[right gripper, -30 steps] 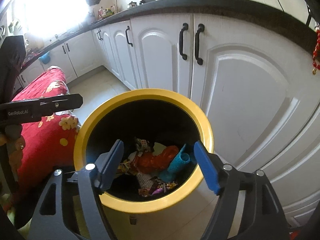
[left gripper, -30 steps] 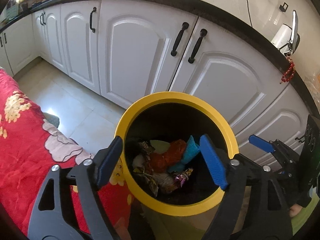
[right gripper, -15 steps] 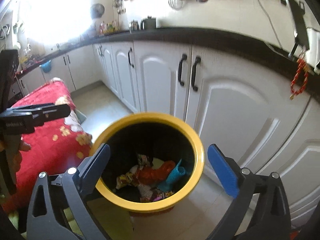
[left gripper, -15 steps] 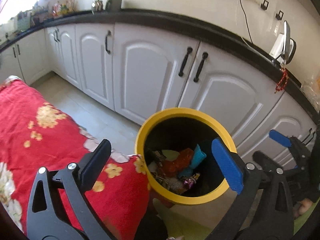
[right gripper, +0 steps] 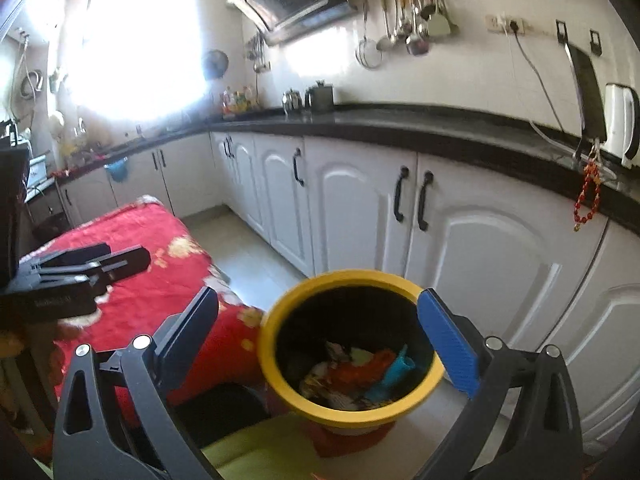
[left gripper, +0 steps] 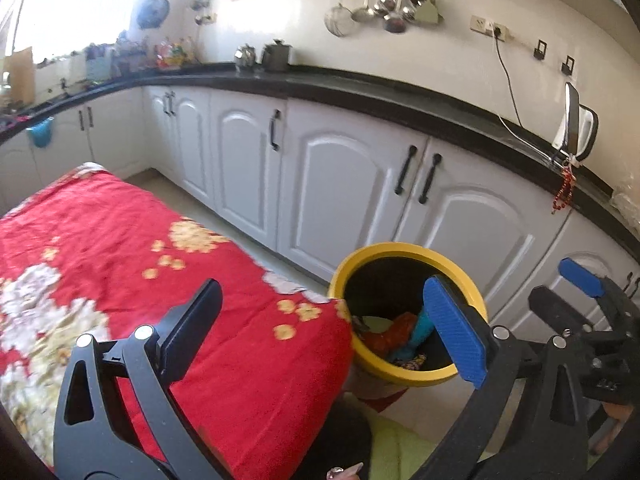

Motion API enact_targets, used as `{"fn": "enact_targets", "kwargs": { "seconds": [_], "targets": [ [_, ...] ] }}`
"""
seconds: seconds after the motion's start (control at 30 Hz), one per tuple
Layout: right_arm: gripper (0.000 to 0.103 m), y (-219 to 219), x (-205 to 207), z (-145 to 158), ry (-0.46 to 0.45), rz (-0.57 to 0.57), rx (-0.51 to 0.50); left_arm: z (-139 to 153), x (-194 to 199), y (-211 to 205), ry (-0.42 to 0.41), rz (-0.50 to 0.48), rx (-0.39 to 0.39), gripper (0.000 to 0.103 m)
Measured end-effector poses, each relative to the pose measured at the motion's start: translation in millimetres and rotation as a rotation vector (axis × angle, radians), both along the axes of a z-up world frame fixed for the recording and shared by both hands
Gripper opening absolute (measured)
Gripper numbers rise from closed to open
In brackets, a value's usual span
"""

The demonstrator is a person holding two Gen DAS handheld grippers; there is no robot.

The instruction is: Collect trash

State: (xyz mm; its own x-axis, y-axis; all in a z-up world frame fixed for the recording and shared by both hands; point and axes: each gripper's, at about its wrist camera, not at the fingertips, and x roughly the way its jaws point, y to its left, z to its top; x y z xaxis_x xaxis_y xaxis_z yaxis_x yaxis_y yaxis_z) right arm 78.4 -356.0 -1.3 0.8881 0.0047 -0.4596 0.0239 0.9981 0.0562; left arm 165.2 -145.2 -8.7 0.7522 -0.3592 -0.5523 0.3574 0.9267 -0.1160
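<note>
Kitchen, white cupboards under a black worktop; I'm working both tongs over the corner of a low tabletop draped in red flowered cloth.

Left tongs: jaws spread wide, nothing between them. Right tongs: likewise wide apart and empty.

Bin, yellow rim and black inside, stands on the floor just beside the cloth's near corner, in front of the cupboard doors. Trash lies in its bottom: an orange-red wad, a teal piece, crumpled wrappers.

From the right tongs the bin sits dead ahead and below, its mouth framed between the two jaws. From the left tongs it lies ahead and off to the right, half behind the blue pad. I judge the right one better lined up on the bin.

No loose trash shows on the stretch of cloth I can see, so collecting looks done or nearly so; the far end is glare-washed and I can't tell.
</note>
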Motion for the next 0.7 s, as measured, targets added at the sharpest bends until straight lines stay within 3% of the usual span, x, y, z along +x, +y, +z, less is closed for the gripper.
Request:
{"fn": "enact_targets", "kwargs": {
  "seconds": [0.17, 0.4, 0.7],
  "targets": [
    [0.097, 39.3, -18.5, 7.0, -0.054, 0.030, 0.004, 6.1, -26.2, 33.1, -0.062, 0.074, -0.003, 0.092],
    [0.097, 82.0, -47.0, -4.3, -0.115, 0.012, -0.064, 10.8, -68.8, 69.5, -0.158, 0.148, -0.005, 0.092],
    [0.097, 75.2, -72.6, 1.8, -0.238, -0.009, -0.069, 3.0, -107.3, 85.6, -0.220, 0.155, -0.042, 0.092]
  ]
}}
